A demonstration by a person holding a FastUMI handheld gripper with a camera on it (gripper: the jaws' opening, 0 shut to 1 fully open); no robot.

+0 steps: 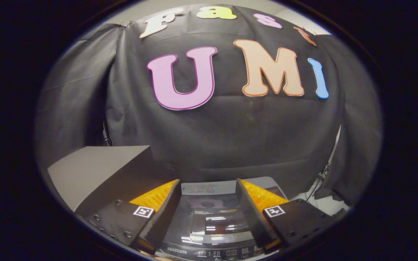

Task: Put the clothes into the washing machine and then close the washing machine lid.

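Observation:
A top-loading washing machine stands low ahead, below my fingers. Its dark glossy lid lies flat over the tub and mirrors the ceiling lights. The control panel runs along the machine's near edge. My gripper hovers above the lid with its two fingers spread wide apart and nothing between them. No clothes are in sight; whatever is in the tub is hidden under the lid.
A grey box-like surface stands to the left of the machine, at about finger height. Black cloth hangs as a wall right behind the machine. Cables trail down to the pale floor on the right.

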